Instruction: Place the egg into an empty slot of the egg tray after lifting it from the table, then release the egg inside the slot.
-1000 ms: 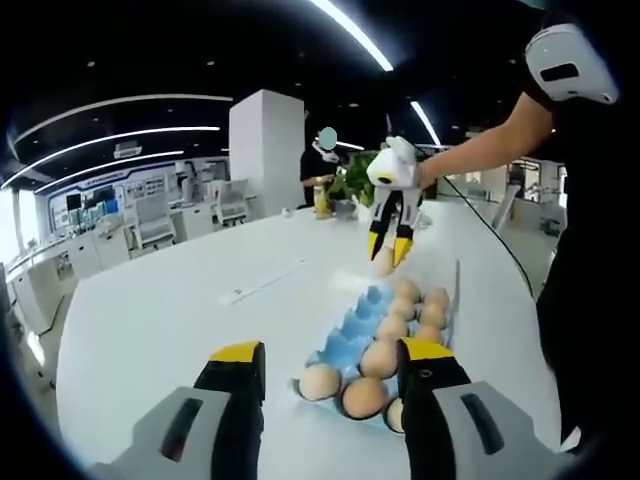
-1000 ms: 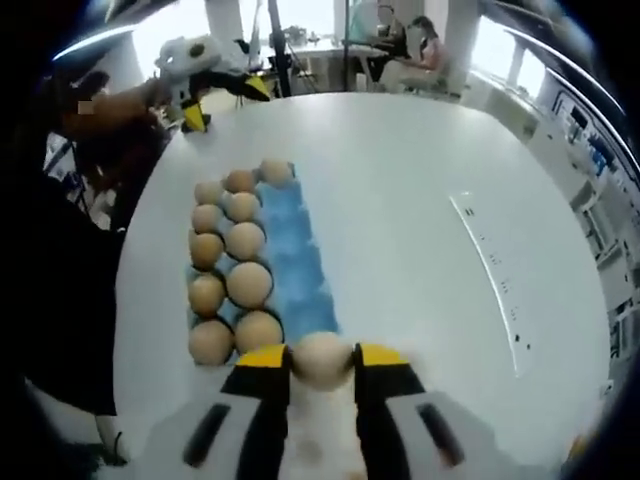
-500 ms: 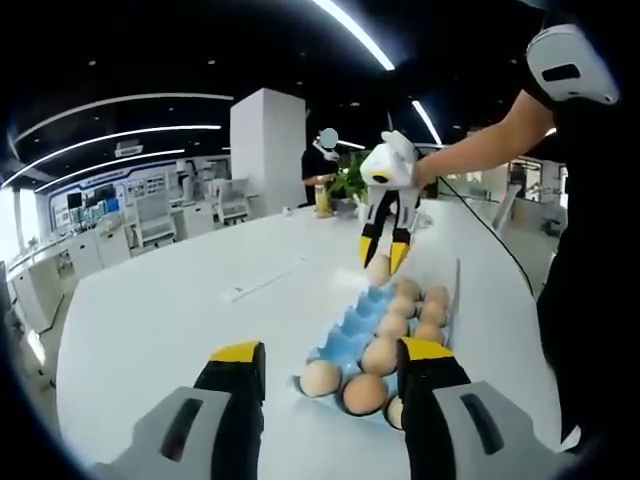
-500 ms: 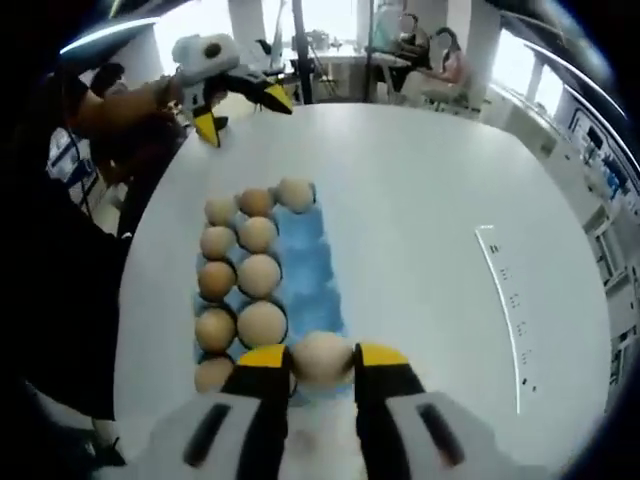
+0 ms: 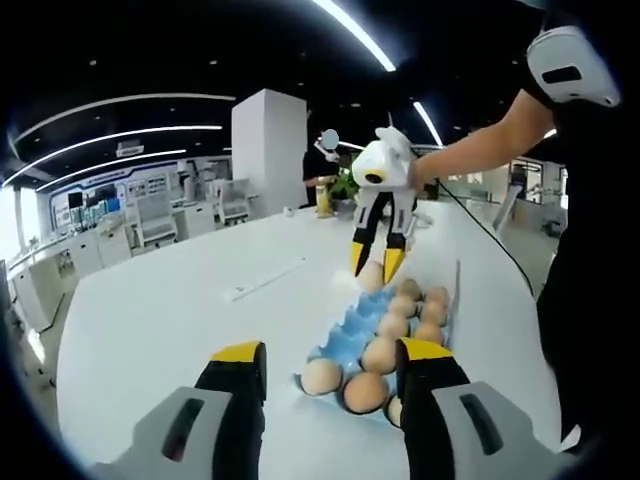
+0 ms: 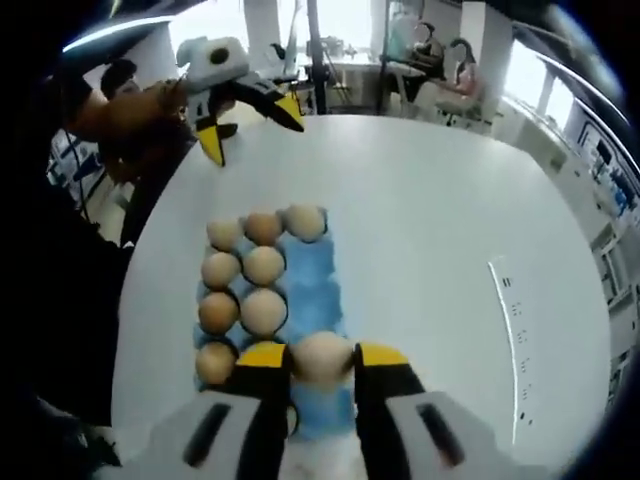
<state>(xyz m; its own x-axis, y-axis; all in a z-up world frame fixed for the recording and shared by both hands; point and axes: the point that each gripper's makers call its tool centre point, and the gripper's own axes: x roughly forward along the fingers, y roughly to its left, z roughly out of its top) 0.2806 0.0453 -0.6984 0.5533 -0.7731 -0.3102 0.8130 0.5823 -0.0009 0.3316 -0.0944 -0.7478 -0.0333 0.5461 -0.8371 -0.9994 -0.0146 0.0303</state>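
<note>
While held above the blue egg tray (image 6: pixel 312 290), the egg (image 6: pixel 322 357) sits clamped between the right gripper's (image 6: pixel 322 362) yellow-tipped fingers (image 6: pixel 262 357), over the tray's bare column of slots. Eight eggs (image 6: pixel 264 310) fill other slots. The left gripper (image 5: pixel 330 365) hangs over the white worktop (image 5: pixel 170 310), fingers spread apart, holding nothing.

Left gripper view. White square pillar (image 5: pixel 268 150) noted as landmark, reaching up to dark ceiling. Just right of pillar: standing person in dark top (image 5: pixel 313 170), then yellow container (image 5: pixel 322 200), then green potted plant (image 5: pixel 349 181). Left of pillar: pale office chairs (image 5: pixel 150 220), with blue-lit wall displays (image 5: pixel 98 196) farther left. Above pillar: long bright ceiling light strips (image 5: pixel 358 36). In front of pillar, nearer camera: thin pale strip (image 5: pixel 266 281) lying flat.
</note>
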